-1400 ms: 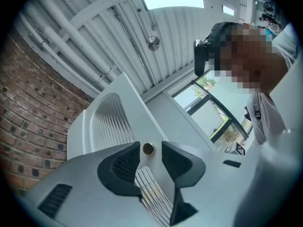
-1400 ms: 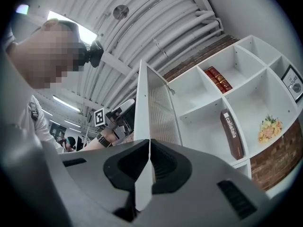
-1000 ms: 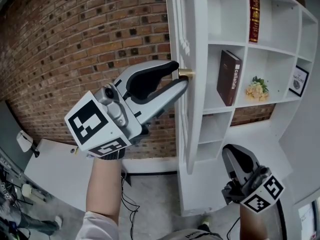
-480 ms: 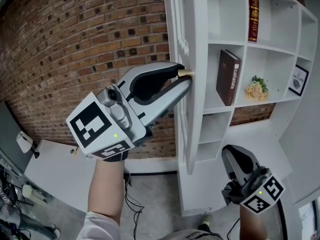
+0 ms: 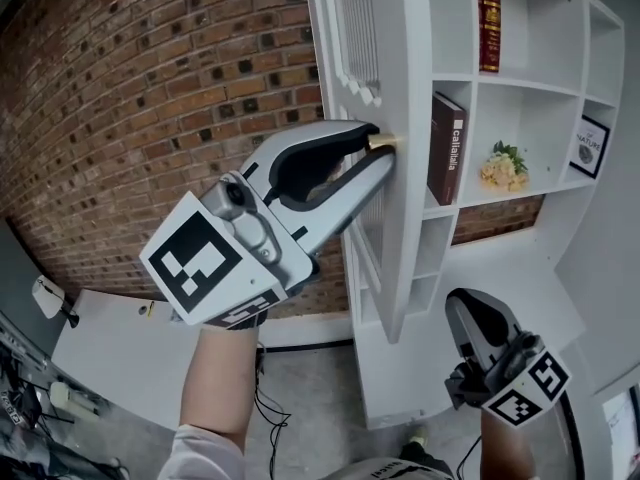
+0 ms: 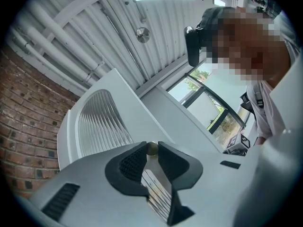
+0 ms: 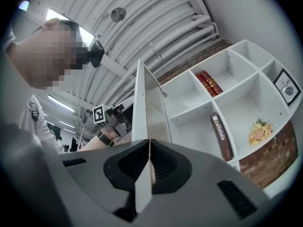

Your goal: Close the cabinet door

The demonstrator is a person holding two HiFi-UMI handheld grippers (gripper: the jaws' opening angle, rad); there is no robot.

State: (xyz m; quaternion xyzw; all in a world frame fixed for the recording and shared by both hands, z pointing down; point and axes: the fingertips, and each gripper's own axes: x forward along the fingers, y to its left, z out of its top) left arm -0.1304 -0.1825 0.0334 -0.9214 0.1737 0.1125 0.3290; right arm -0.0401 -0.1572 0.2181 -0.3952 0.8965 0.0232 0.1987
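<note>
The white cabinet door (image 5: 408, 88) with ribbed glass stands open, edge-on to me, in front of the white shelf cabinet (image 5: 520, 83). My left gripper (image 5: 380, 148) reaches up to the door's small brass knob (image 5: 386, 142). Its jaws are closing, and the knob (image 6: 151, 148) sits pinched between the black pads (image 6: 132, 162). My right gripper (image 5: 463, 306) hangs low at the right, shut and empty, apart from the door. In the right gripper view the door's edge (image 7: 141, 103) rises just beyond the shut right gripper (image 7: 149, 143).
The shelves hold a dark red book (image 5: 445, 148) leaning in a middle bay, a red book (image 5: 488, 18) above, a small flower bunch (image 5: 502, 166) and a framed picture (image 5: 588, 146). A brick wall (image 5: 150, 98) runs behind the door at the left.
The left jaws have narrowed onto the brass knob. The door has swung a little toward the shelves with the left gripper on it. The right gripper has stayed put.
</note>
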